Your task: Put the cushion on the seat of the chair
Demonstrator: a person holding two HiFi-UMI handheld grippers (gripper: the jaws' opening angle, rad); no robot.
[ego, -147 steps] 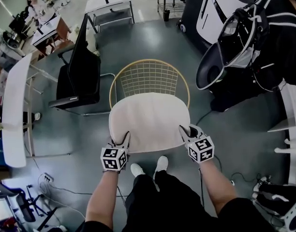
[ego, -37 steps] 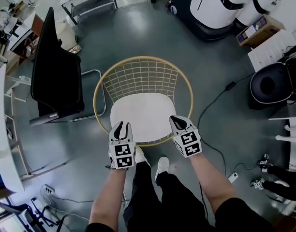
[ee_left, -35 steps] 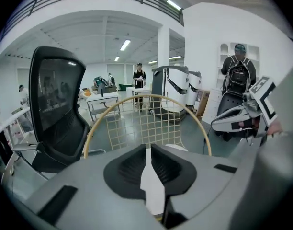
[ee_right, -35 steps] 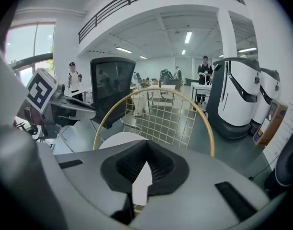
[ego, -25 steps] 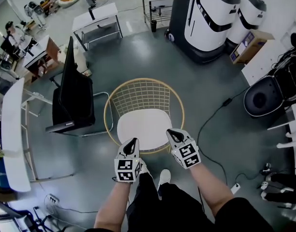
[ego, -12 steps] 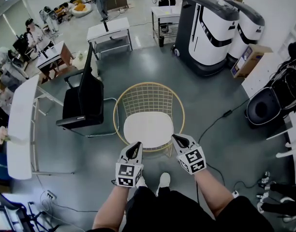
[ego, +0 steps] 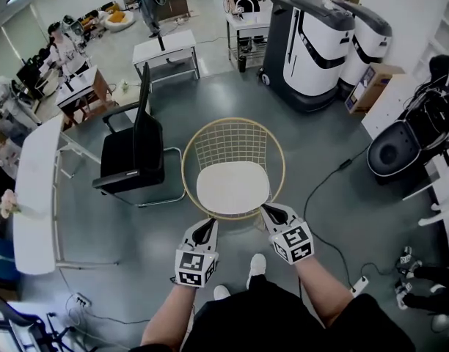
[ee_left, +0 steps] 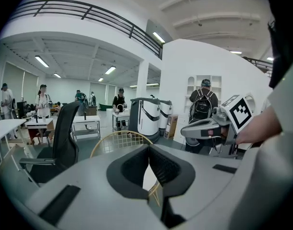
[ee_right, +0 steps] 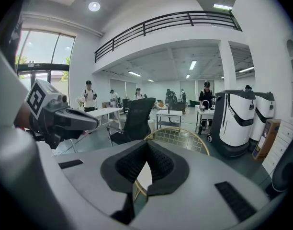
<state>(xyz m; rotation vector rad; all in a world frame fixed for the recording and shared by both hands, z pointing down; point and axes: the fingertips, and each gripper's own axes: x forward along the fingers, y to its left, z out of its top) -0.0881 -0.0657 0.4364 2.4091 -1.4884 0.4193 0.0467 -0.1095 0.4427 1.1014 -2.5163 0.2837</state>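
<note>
While the white cushion (ego: 232,187) lies flat on the seat of the gold wire chair (ego: 238,141), both grippers hover just on the near side of its front rim, touching neither. The left gripper (ego: 207,226) has its fingers (ee_left: 132,169) clenched together on nothing, and the right gripper (ego: 269,212) likewise shows fingers (ee_right: 162,166) pressed together, empty. A black office chair (ego: 133,152) stands just left of the wire chair
</note>
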